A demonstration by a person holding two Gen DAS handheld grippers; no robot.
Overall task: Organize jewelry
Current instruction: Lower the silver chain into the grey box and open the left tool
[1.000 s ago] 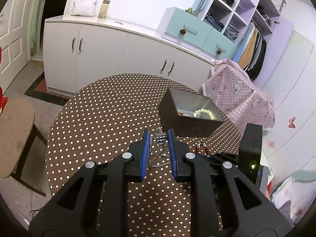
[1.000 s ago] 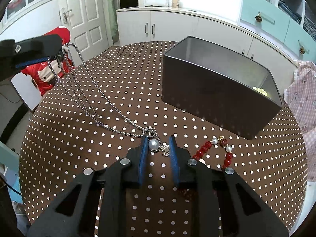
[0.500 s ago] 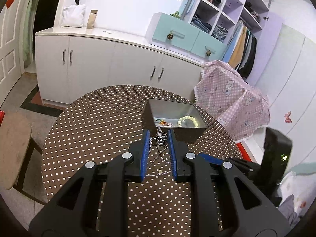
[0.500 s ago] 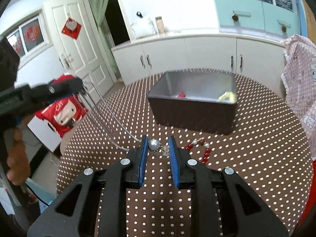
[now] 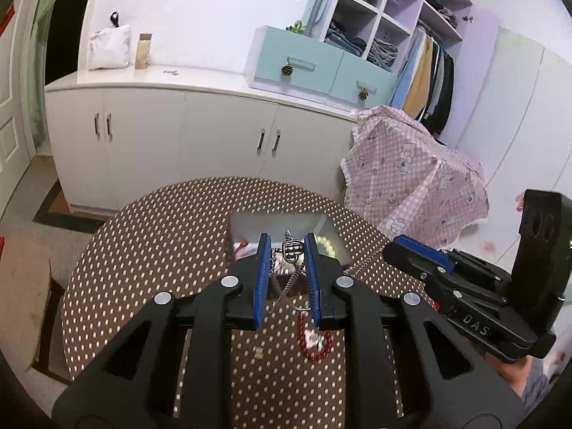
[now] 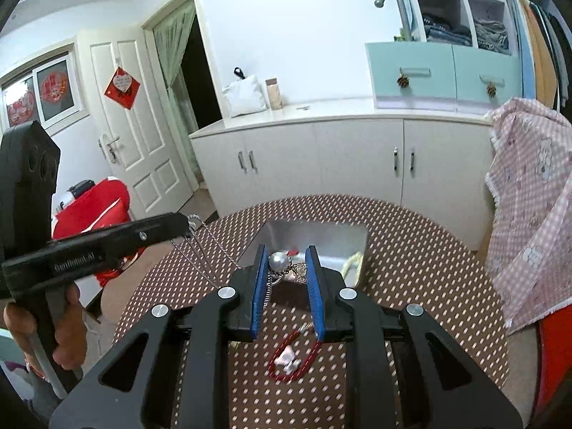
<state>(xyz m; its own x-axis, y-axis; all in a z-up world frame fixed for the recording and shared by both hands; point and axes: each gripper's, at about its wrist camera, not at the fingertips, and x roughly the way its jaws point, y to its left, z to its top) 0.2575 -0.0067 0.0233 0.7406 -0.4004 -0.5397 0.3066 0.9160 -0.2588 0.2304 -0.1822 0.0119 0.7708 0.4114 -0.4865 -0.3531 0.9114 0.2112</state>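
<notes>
Above the dotted table [image 5: 150, 250], both claws grip a silver necklace [image 6: 279, 261].

A long white cabinet [image 5: 186, 143] with metal handles stands along the white wall, and a white bag [image 5: 109, 48] and a small jar [image 5: 143, 51] are on its top. To the right there are pale blue drawers [image 5: 321, 71], open lilac shelves [image 5: 386, 18] with folded clothes, and hanging clothes [image 5: 434, 82]. A white door [image 6: 139, 136] carries a red ornament [image 6: 121, 87], and a pink checked cloth [image 6: 532, 207] hangs at the right.
</notes>
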